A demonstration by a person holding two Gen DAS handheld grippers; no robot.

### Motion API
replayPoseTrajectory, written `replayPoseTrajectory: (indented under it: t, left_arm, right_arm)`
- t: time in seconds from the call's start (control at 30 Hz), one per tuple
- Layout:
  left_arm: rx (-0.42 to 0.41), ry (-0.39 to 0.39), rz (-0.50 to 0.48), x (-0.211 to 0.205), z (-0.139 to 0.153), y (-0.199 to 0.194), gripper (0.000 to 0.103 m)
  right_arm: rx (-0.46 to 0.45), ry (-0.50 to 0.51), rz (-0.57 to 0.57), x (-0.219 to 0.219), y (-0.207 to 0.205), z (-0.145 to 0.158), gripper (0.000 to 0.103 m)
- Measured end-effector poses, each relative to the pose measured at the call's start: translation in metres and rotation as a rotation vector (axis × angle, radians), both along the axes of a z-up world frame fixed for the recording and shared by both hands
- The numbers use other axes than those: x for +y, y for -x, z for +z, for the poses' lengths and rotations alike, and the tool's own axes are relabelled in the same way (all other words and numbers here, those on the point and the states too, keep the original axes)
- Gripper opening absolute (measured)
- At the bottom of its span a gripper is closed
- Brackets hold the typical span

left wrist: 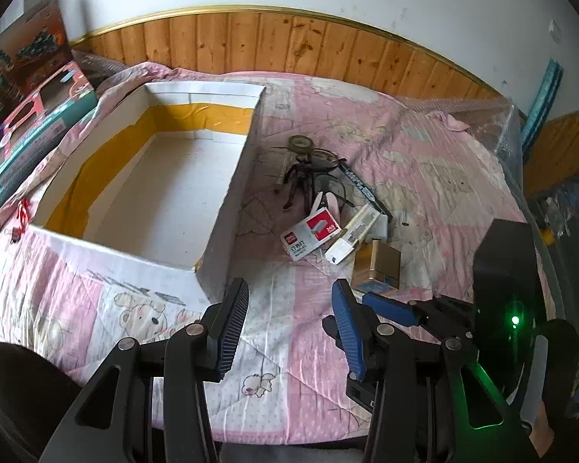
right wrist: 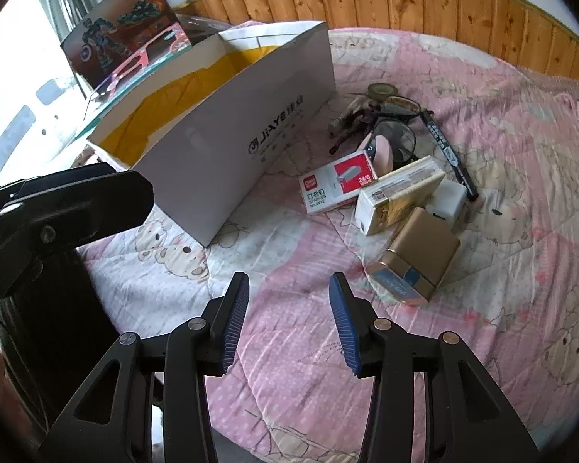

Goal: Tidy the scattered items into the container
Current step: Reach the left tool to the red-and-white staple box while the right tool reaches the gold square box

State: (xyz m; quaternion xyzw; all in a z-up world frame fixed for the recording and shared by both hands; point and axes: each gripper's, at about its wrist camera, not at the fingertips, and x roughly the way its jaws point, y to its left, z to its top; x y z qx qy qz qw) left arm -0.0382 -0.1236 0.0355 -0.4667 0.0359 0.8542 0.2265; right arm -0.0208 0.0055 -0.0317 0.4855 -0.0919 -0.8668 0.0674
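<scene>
Clutter sits in one loose pile on the pink bear-print quilt (right wrist: 482, 308), just right of the white cardboard box (right wrist: 227, 162). Nearest the grippers is a gold tin (right wrist: 420, 258) with a blue label, then a cream carton (right wrist: 397, 196) lying against a red-and-white staples box (right wrist: 339, 183). Behind those: a black marker (right wrist: 446, 150), eyeglasses (right wrist: 399, 106), a tape roll (right wrist: 382, 90) and some dark tangled thing (can't make it out). The box is open on top and empty, yellow tape lining its inner walls (left wrist: 108, 162), smooth printed side facing the pile. Nothing blocks the way to the items. Left gripper (left wrist: 289, 301) and right gripper (right wrist: 289, 293) both hover low over the quilt, ribbed blue pads wide apart, holding nothing. Toy boxes (right wrist: 123, 34) lean by the wood-panelled wall (left wrist: 289, 46).
</scene>
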Motion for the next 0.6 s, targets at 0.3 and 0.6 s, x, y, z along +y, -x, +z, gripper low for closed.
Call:
replayPoseTrajectory:
  t: [0.3, 0.6]
  left_arm:
    - [-0.019, 0.015, -0.062, 0.025, -0.013, 0.016, 0.047]
    - [-0.039, 0.041, -0.096, 0.044, -0.026, 0.032, 0.047]
  right_arm:
    - [-0.046, 0.041, -0.043, 0.013, 0.008, -0.013, 0.048]
    - [-0.056, 0.157, -0.163, 0.053, 0.013, -0.016, 0.048]
